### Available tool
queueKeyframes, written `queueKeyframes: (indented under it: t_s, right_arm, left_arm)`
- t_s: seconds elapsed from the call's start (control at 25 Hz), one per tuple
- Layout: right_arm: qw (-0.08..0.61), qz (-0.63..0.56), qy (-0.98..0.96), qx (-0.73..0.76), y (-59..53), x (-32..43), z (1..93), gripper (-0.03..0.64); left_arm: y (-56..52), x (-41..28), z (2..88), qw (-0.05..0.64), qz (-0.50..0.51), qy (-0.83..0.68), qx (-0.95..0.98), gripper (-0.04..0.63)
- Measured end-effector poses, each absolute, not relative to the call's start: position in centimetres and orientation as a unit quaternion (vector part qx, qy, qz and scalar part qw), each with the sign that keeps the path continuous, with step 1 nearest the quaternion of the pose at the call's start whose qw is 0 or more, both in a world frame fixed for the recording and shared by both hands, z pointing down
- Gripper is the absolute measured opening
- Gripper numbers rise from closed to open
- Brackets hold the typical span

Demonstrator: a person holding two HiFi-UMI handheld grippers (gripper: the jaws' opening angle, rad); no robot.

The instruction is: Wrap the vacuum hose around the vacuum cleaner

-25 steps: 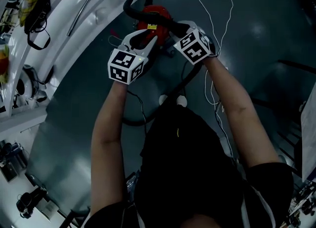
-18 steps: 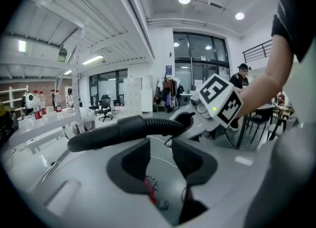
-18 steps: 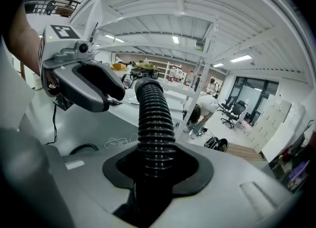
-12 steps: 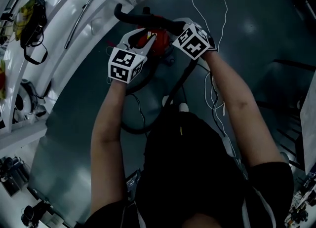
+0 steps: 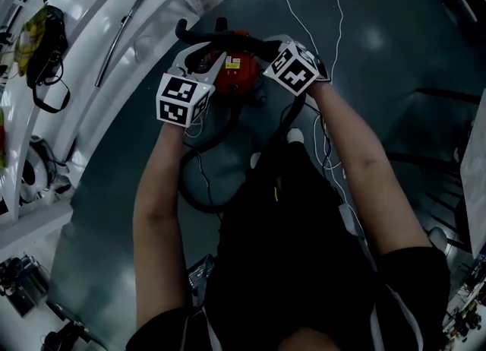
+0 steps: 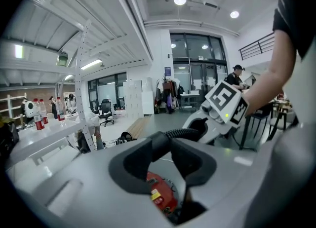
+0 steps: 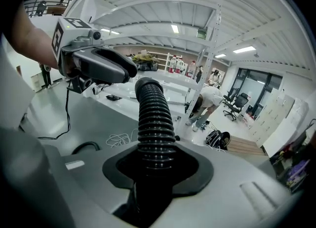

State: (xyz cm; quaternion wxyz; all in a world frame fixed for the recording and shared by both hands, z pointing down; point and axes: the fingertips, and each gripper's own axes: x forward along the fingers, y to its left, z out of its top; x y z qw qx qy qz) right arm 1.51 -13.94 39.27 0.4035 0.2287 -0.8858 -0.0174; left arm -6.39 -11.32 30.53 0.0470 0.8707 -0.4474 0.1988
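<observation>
Since both arms are stretched out over the floor (image 5: 106, 190), you're looking straight down on the red vacuum cleaner (image 5: 241, 74), which sits on the floor just ahead of the person's shoes. The black hose (image 5: 203, 32) lies across the top of the vac, and the rest of it loops over the floor back toward the person. Left claw (image 6: 165, 145) is pinched narrow on a smooth black bit of the hose. From there the ribbed part runs straight over to the right claw (image 7: 157, 167), which is clamped on the ribbed section at abt mid width, w/ the hose filling the gap. Both claws hang just above the vac, left one at its left side, right one at its right, pretty close together. A thin white cable (image 5: 334, 23) trails over the floor to the right of the vac. White racks (image 5: 76, 53) run along the left w/ a long metal tube (image 5: 125, 26) lying on one.
</observation>
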Motion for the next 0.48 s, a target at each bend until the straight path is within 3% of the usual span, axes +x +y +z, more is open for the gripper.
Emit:
queueKeyframes:
  t_s: [0.24, 0.48]
  right_arm:
    - [0.399, 0.002, -0.888, 0.226, -16.2, 0.9, 39.9, 0.141]
    - [0.403, 0.018, -0.896, 0.186, -18.5, 0.8, 41.2, 0.141]
  left_arm:
    - [-13.8, -6.5, 31.1, 0.048, 0.214, -0.442, 0.870, 0.123]
    - [-16.9, -6.3, 32.5, 0.058, 0.237, -0.454, 0.857, 0.176]
